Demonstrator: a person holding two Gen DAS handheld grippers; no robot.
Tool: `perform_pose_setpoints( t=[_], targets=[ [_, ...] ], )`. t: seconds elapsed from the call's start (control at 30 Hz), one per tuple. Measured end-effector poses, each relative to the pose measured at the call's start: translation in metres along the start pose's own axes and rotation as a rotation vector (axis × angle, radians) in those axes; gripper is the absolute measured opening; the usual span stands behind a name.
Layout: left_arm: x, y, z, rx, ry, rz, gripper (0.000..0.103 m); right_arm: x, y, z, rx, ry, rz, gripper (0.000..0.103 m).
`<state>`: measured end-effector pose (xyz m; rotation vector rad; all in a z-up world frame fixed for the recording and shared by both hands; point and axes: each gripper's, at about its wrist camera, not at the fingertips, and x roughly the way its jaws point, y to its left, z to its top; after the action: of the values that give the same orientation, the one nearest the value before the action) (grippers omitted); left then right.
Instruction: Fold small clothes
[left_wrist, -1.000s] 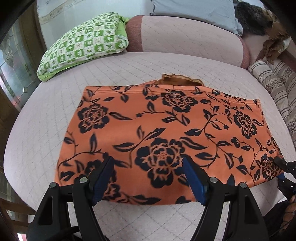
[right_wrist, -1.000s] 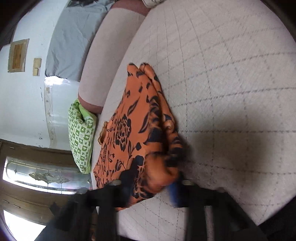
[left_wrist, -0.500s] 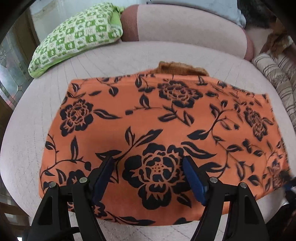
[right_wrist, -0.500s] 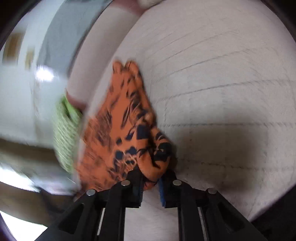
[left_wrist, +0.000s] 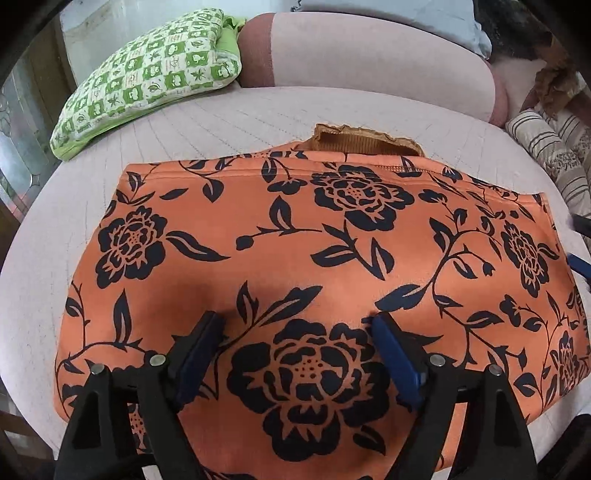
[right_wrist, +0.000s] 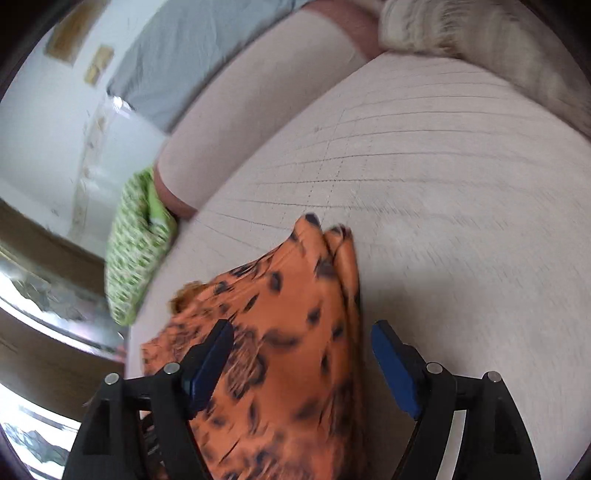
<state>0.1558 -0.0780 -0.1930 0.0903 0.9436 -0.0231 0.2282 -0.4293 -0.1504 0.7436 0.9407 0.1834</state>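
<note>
Left gripper (left_wrist: 295, 325): jaws opening, already wide apart. The pads hang over the near part of the garment (left_wrist: 314, 258); no cloth is pinched between them.

Right gripper (right_wrist: 301, 332): jaws opening, wide. The left pad hangs over the cloth and the right pad over bare cushion (right_wrist: 461, 221). The garment's right edge runs between them, but nothing is clamped. This view is smeared, so fine contact cannot be told.

Garment: orange, black flower print. It lies flat on the cushion as a broad, roughly rectangular panel, its long side across the left view. At the right edge, in the right view, the layers appear stacked, which suggests one fold made. A ribbed tan band (left_wrist: 362, 138) pokes out from under the far edge; which part of the garment it is cannot be told.

Progress, as a judgement: one fold appears laid, and the piece is spread and released. It is still wide, so a further fold or two to reduce it seems left, and then setting it aside.

Surroundings: green checked pillow (left_wrist: 147, 74) at far left, a bolster (left_wrist: 369, 55) along the back, striped bedding (left_wrist: 546, 144) at far right.

Containers: none in view; no basket, box or drawer to receive the folded piece.
</note>
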Motion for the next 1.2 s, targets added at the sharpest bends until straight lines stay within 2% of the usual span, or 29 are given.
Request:
perform_pose_setpoints(
  t=[0.07,0.1,0.13,0.17,0.2,0.27,0.3,0.37,0.4,0.43,0.47,0.5,0.53,0.57,0.6,0.67,0.77,0.83,0.9,0.93,0.97,1.0,1.07,1.13,1.2],
  targets=[
    [-0.001,0.001,-0.001,0.004,-0.007,0.000,0.085,0.027,-0.004,0.013,0.001,0.055,-0.032,0.077],
    [-0.001,0.001,-0.001,0.005,-0.007,0.000,0.085,0.037,-0.007,0.016,0.003,0.080,-0.037,0.064],
    [-0.001,0.001,-0.001,0.005,-0.009,-0.001,0.085,0.038,-0.004,0.018,-0.017,0.071,-0.043,0.044],
    [-0.001,0.002,-0.001,0.003,-0.006,-0.003,0.085,0.042,0.004,0.020,-0.044,0.115,-0.023,0.015],
    [0.000,0.002,-0.001,0.002,-0.004,-0.004,0.085,0.038,0.014,0.018,-0.072,0.118,-0.031,0.015],
    [0.003,0.003,0.002,0.002,-0.005,-0.005,0.086,0.019,0.036,0.015,-0.154,0.060,-0.047,0.014],
    [0.003,0.003,0.002,0.001,-0.009,-0.005,0.086,0.004,0.046,0.013,-0.180,0.002,-0.045,0.014],
    [0.003,0.002,0.002,-0.003,-0.011,0.000,0.087,0.004,0.043,0.011,-0.186,-0.041,-0.116,0.014],
    [0.003,0.001,0.003,-0.004,-0.007,0.001,0.087,0.020,0.028,0.009,-0.154,0.000,-0.181,0.019],
    [0.002,0.001,0.003,-0.003,-0.003,0.000,0.087,0.040,0.004,0.005,-0.074,0.080,-0.208,0.021],
    [0.002,0.003,0.003,0.000,0.001,-0.009,0.087,0.036,-0.003,0.004,-0.033,0.053,-0.170,0.023],
    [0.001,0.004,0.003,0.002,0.002,-0.015,0.087,0.022,-0.004,0.002,-0.004,0.011,-0.129,0.033],
    [0.001,0.005,0.003,0.002,0.005,-0.019,0.087,0.013,0.000,0.001,-0.003,-0.006,-0.127,0.042],
    [0.001,0.005,0.004,0.002,0.006,-0.018,0.087,0.000,0.008,-0.002,-0.024,-0.032,-0.143,0.068],
    [0.001,0.005,0.004,0.003,0.007,-0.014,0.087,-0.012,0.013,-0.005,-0.045,-0.060,-0.170,0.072],
    [0.002,0.007,0.003,0.000,0.006,-0.010,0.087,-0.040,0.029,-0.015,-0.091,-0.131,-0.172,0.072],
    [0.002,0.009,0.004,0.000,0.009,-0.011,0.087,-0.061,0.053,-0.035,-0.130,-0.142,-0.072,0.075],
    [0.003,0.009,0.004,0.003,0.013,-0.013,0.087,-0.053,0.071,-0.053,-0.181,-0.082,0.000,0.076],
    [0.003,0.009,0.005,0.003,0.014,-0.014,0.087,-0.036,0.068,-0.065,-0.198,-0.010,0.041,0.076],
    [0.003,0.008,0.005,0.004,0.015,-0.013,0.087,-0.021,0.056,-0.068,-0.174,0.030,0.017,0.076],
    [0.003,0.008,0.006,0.011,0.019,-0.011,0.087,-0.007,0.039,-0.069,-0.112,0.063,-0.037,0.072],
    [0.002,0.007,0.006,0.012,0.020,-0.010,0.087,-0.009,0.022,-0.069,-0.015,0.042,-0.016,0.071],
    [0.001,0.008,0.006,0.005,0.021,-0.017,0.087,-0.028,0.025,-0.066,0.031,-0.007,-0.004,0.073],
    [0.000,0.006,0.006,0.002,0.024,-0.010,0.087,-0.046,0.046,-0.069,-0.053,-0.046,0.012,0.078],
    [-0.001,0.004,0.006,0.000,0.024,-0.005,0.087,-0.048,0.054,-0.074,-0.111,-0.046,0.046,0.088]
  ],
)
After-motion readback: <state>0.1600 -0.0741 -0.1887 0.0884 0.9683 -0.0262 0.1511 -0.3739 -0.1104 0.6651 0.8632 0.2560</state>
